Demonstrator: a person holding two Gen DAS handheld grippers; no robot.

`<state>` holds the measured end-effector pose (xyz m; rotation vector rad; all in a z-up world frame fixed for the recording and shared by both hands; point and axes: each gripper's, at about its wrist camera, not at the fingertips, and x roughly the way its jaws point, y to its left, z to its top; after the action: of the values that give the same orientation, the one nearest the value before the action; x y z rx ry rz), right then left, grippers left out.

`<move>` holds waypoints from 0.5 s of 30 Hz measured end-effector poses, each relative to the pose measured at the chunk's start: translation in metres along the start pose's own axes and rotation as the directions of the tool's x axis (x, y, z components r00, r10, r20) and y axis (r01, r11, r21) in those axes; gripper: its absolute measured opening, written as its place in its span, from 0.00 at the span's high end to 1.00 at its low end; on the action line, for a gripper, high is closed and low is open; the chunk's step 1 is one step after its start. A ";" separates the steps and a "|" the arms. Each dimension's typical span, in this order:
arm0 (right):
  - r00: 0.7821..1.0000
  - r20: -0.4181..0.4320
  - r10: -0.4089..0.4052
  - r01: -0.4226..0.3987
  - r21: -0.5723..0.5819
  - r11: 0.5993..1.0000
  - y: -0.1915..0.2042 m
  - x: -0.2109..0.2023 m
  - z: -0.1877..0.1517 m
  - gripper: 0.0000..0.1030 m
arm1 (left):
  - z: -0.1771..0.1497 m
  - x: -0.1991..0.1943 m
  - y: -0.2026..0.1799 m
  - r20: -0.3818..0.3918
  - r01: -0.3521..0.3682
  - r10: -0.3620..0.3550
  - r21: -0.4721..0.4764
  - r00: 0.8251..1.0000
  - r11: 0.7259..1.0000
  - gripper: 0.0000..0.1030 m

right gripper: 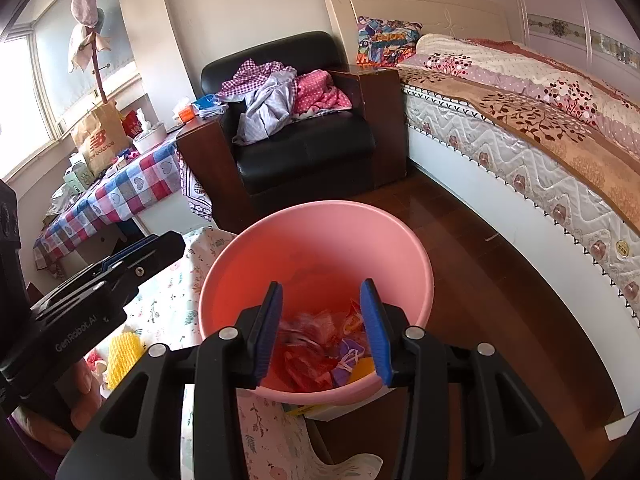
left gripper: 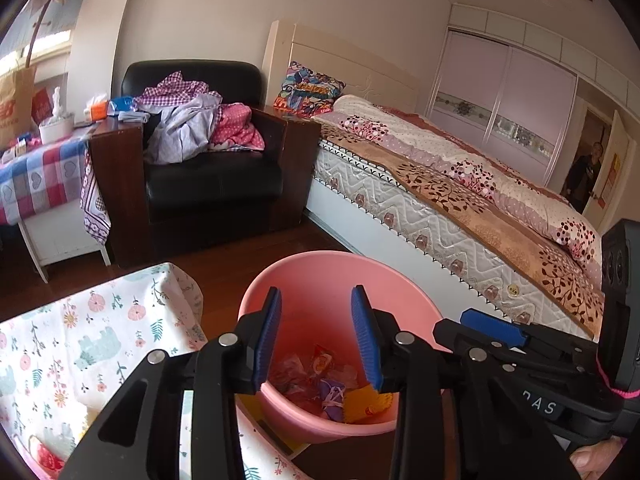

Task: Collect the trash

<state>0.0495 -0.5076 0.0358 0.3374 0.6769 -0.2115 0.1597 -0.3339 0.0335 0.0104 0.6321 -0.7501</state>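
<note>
Trash [right gripper: 320, 352] lay at the bottom of the pink bucket [right gripper: 320, 240], which stood on the floor beside the flowery counter [left gripper: 80, 340]. Both claws (left [left gripper: 316, 344], right [right gripper: 324, 334]) hung over it, open and empty.

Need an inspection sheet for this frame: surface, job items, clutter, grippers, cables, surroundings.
Surface: floral-print tablecloth on the table beside the bin.
Job's things: round pink plastic bin holding crumpled wrappers.
Clutter: yellow foam net on the cloth.
Grippers: left gripper and right gripper both open over the bin, nothing between the pads.
Cables: nothing seen.
Surroundings: black leather armchair piled with clothes, bed, wooden floor.
</note>
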 end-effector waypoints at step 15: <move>0.998 0.044 0.042 -0.041 -0.025 0.999 0.012 -0.033 -0.008 0.60 | -0.006 -0.058 0.001 0.048 -0.026 0.026 -0.012 0.998 1.000 0.59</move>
<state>0.0233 -0.4905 0.0544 0.3227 0.6276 -0.1709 0.1246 -0.2950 0.0596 -0.0098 0.5894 -0.7194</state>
